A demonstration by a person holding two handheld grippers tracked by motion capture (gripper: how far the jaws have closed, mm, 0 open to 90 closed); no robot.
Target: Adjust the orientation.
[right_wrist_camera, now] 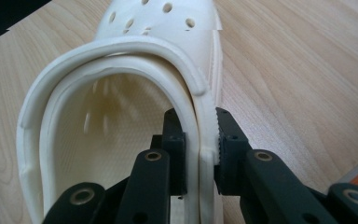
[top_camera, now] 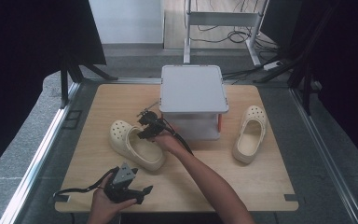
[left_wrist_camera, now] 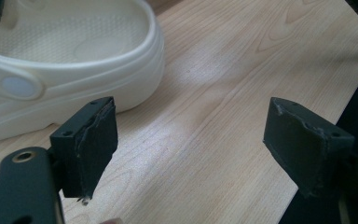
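Clog, cream foam, left on tabletop: we judge it light, springy, probably grippy. Right claw pinches its side wall, a sound hold; left claw gapes empty nearby.

Near clog was cut off by the top and left edges in left tool view; its toe was out of frame. Grey box hid the counter behind it.

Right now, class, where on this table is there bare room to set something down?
Free: the near edge right of the left gripper, and the wood between the box and the right clog. Crowded: around the left clog, clamped by the right gripper.
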